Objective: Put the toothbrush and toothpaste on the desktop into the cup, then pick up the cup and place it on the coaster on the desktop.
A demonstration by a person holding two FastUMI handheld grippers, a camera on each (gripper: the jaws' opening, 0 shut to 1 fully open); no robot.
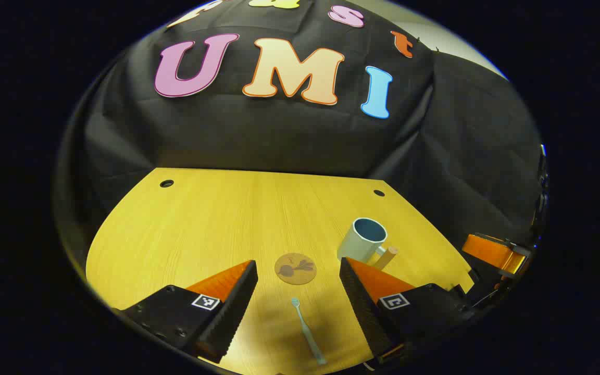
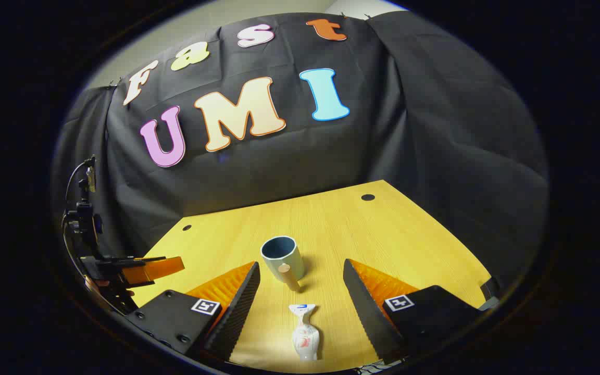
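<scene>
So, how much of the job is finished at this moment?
Nothing looks done yet. The pale blue toothbrush and crumpled white toothpaste tube lie on the yellow wooden desktop. The grey-blue cup is empty, off the round cork coaster. Both tongs, left and right, are open, holding nothing.

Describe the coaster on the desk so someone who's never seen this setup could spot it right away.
Start at the yellow wooden desk in front of the black cloth wall. Near its front, in the left gripper view, the coaster lies flat between the toothbrush and the pale cup. It is the only flat round brown disc, with a darker plant-like drawing on top.
</scene>
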